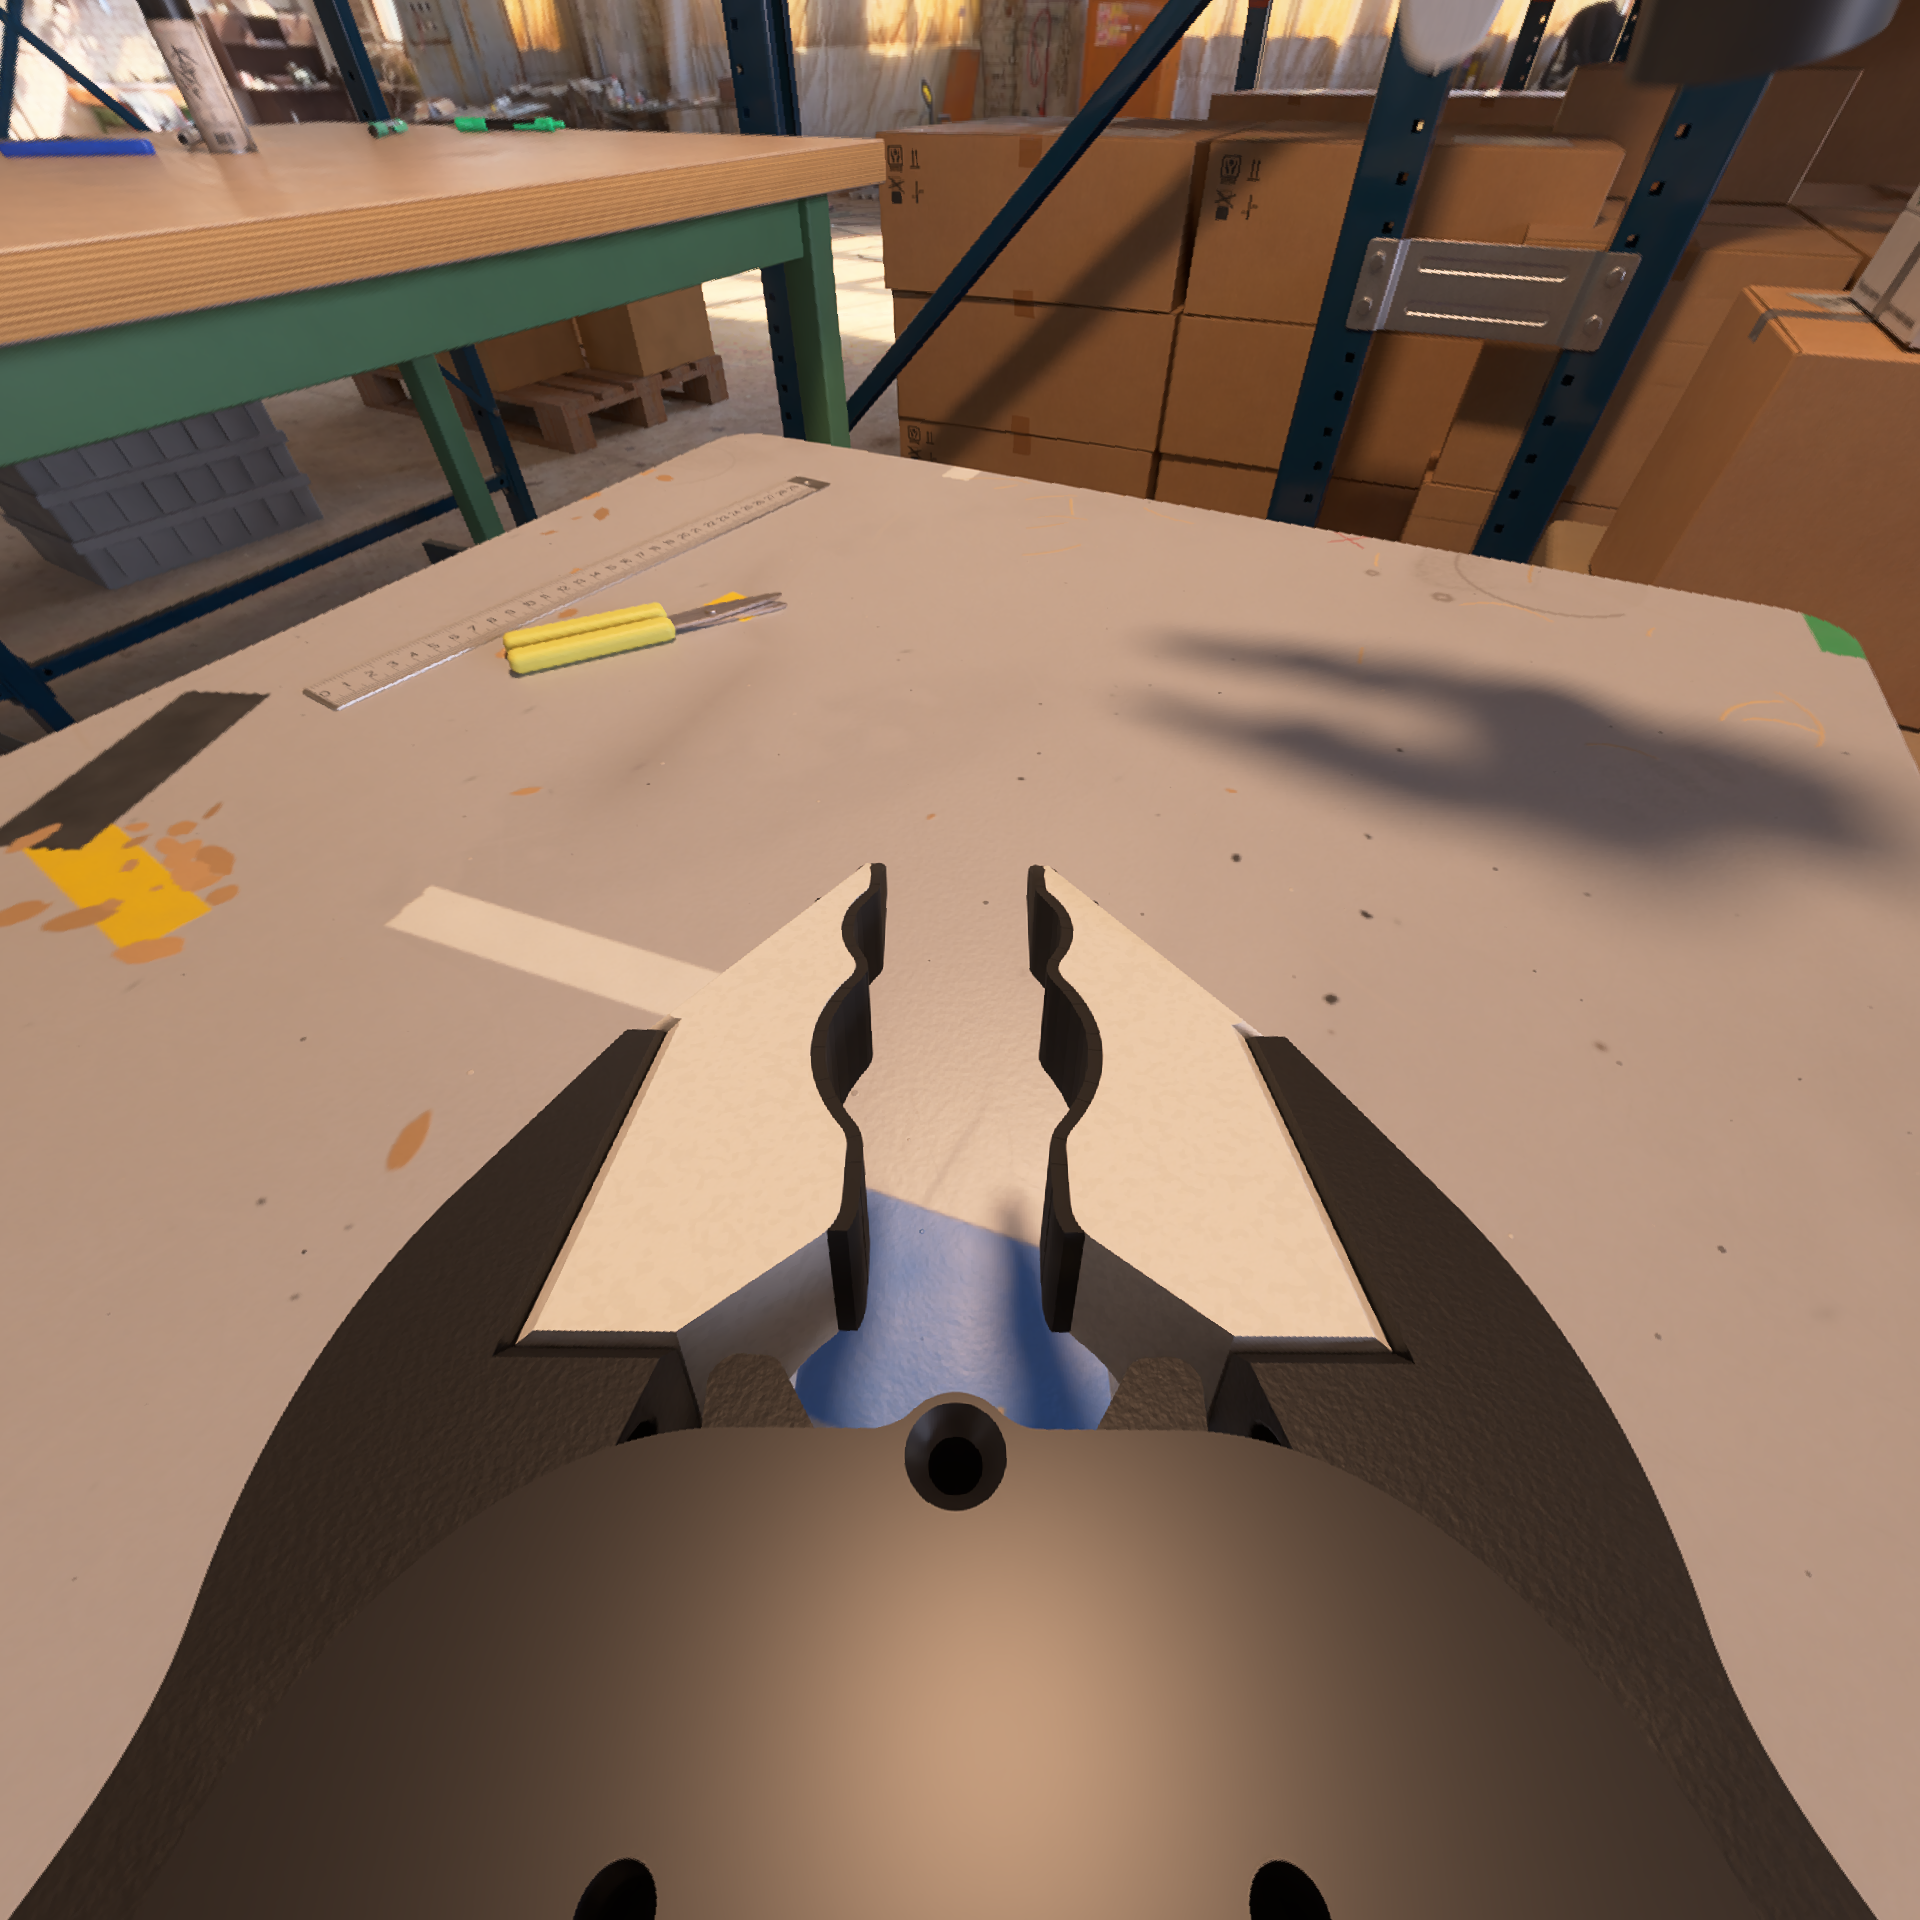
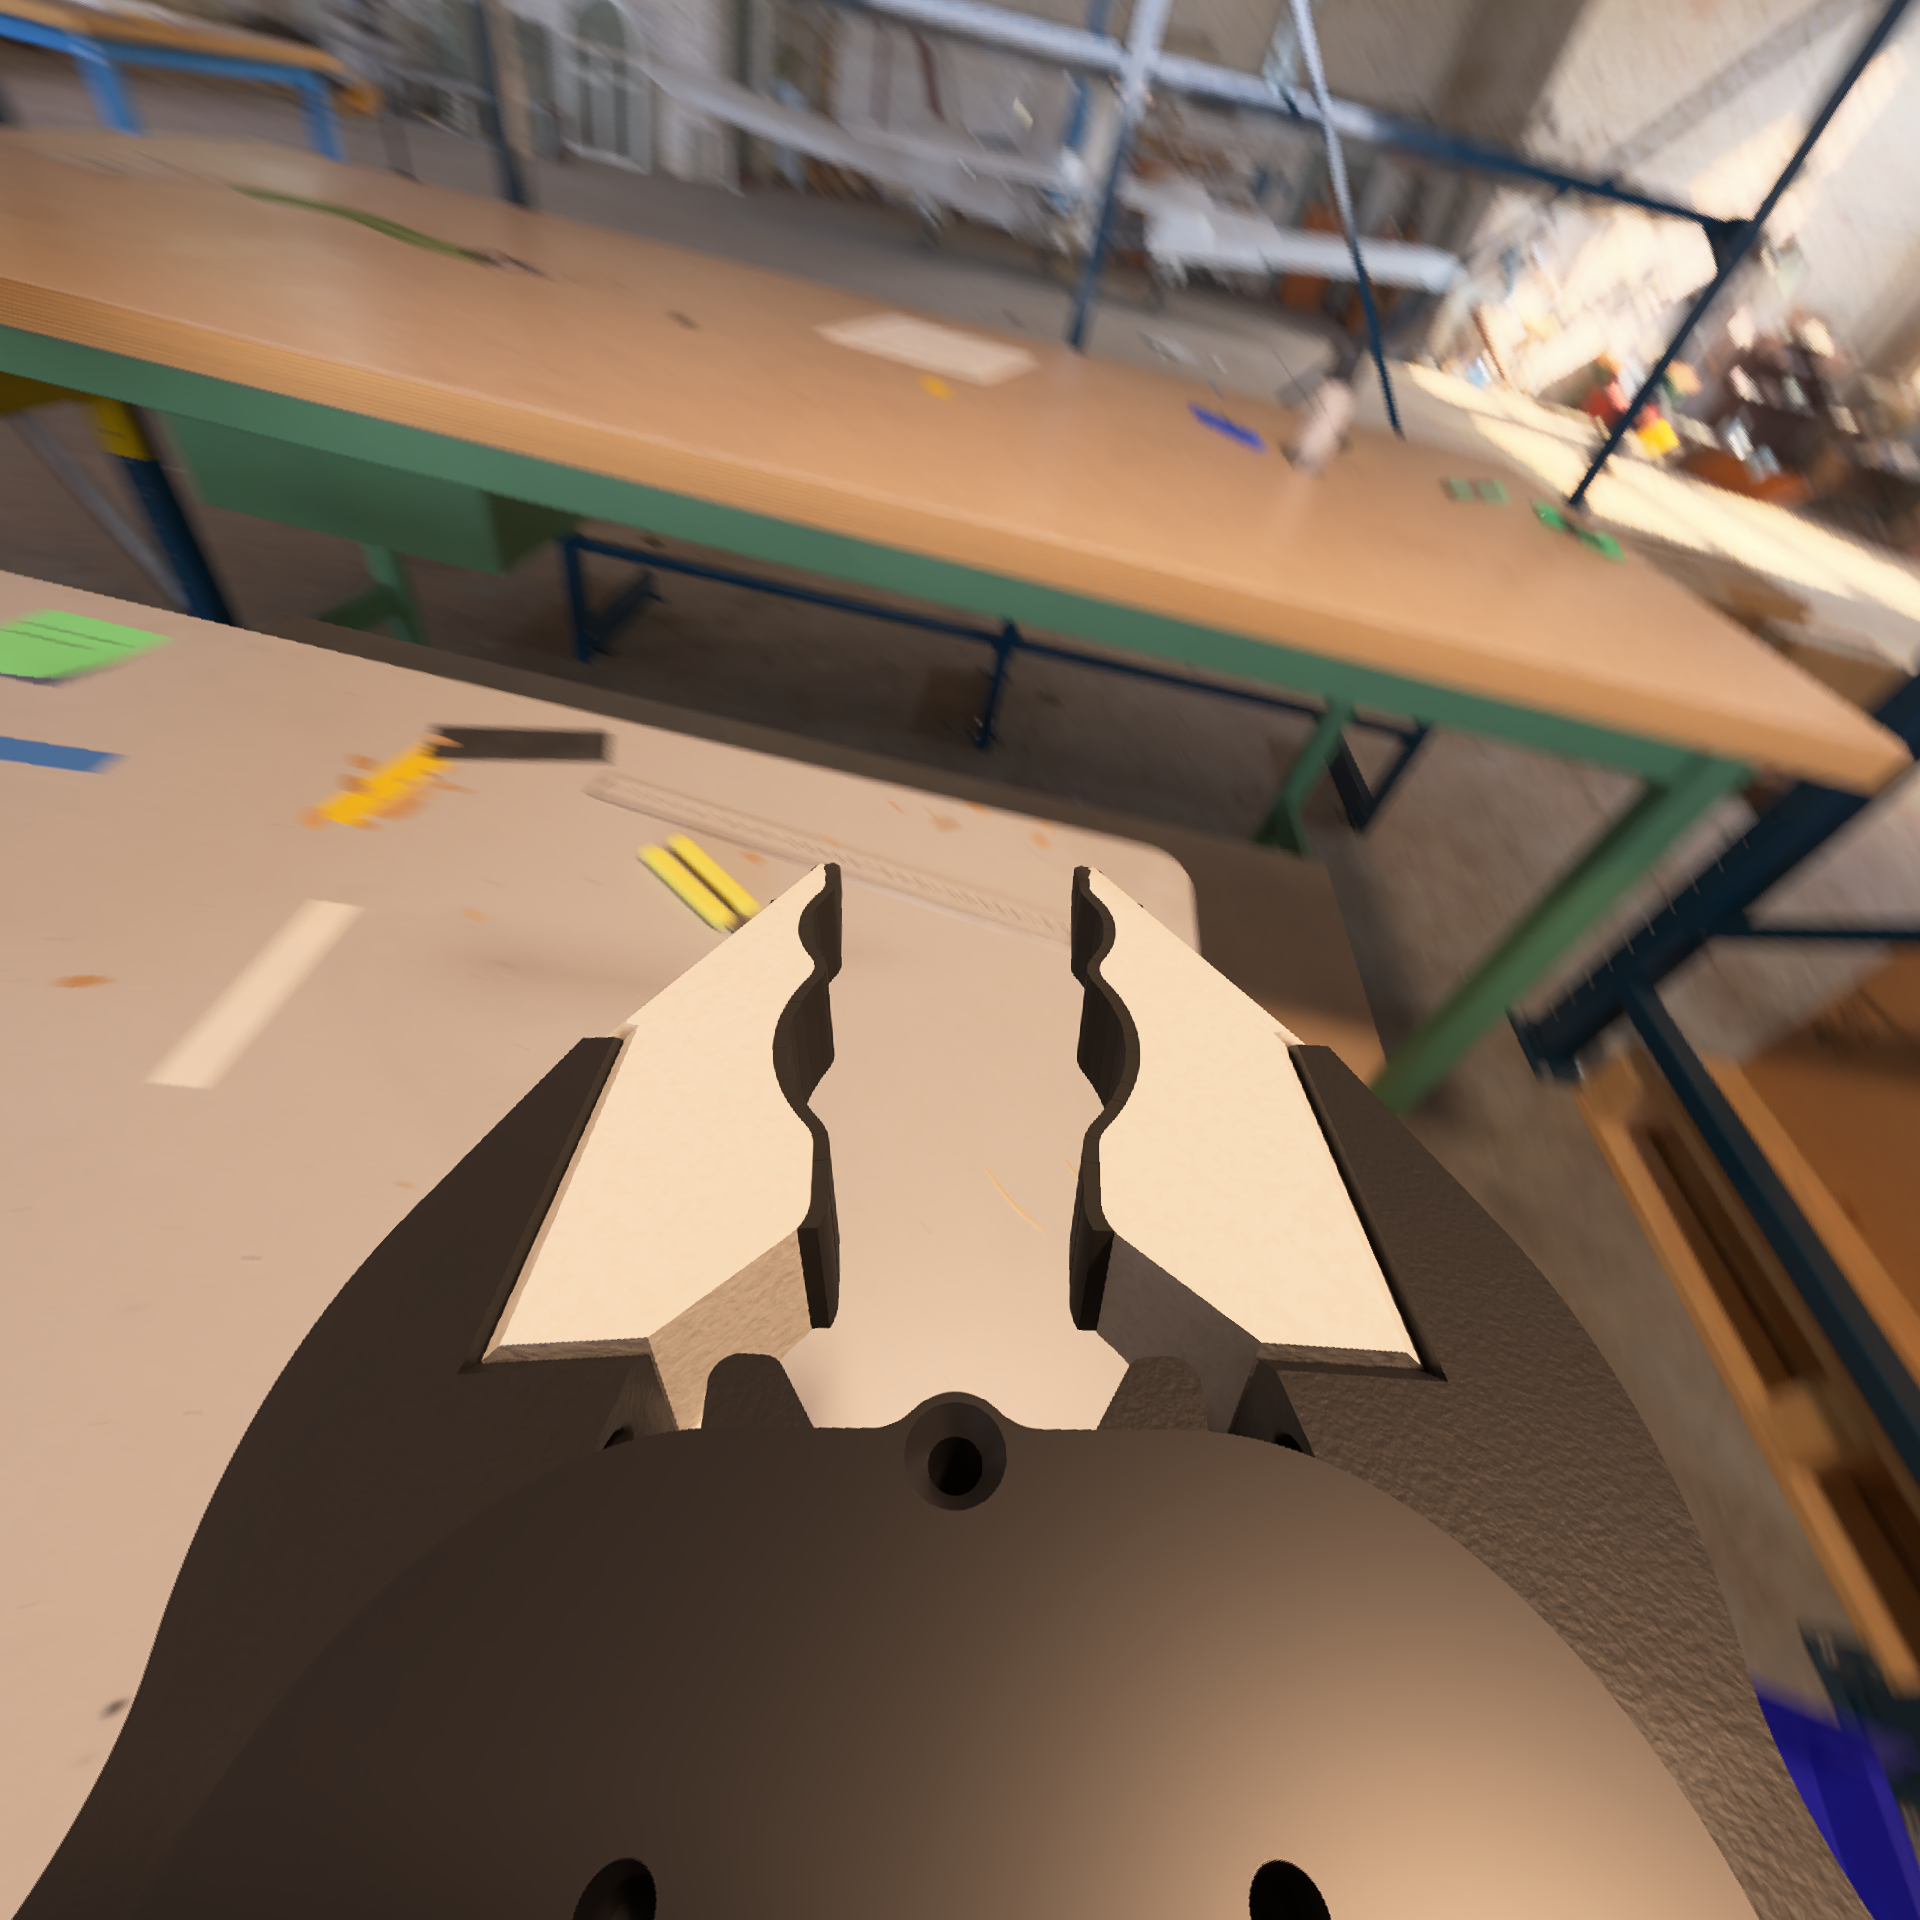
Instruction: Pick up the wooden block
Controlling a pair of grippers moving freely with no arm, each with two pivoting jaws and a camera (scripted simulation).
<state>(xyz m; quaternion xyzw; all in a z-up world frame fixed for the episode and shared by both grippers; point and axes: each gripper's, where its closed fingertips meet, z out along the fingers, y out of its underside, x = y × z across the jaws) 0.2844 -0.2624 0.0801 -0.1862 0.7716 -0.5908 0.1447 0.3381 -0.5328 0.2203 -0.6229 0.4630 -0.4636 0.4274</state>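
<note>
No wooden block shows in either view. My left gripper (image 1: 956,873) is open and empty, low over the beige table (image 1: 1143,727). A blue patch (image 1: 935,1320) on the table shows between the bases of its fingers. My right gripper (image 2: 956,873) is open and empty, above the same table (image 2: 312,1195) near its far right corner; this view is blurred. Part of the right gripper (image 1: 1766,42) shows at the top right of the left wrist view, and its shadow (image 1: 1507,748) falls on the table.
A steel ruler (image 1: 566,592) and a yellow-handled tool (image 1: 587,636) lie at the far left, also in the right wrist view (image 2: 701,883). Tape strips (image 1: 540,951) mark the table. A wooden workbench (image 1: 364,229) and stacked cardboard boxes (image 1: 1039,291) stand beyond the table edge.
</note>
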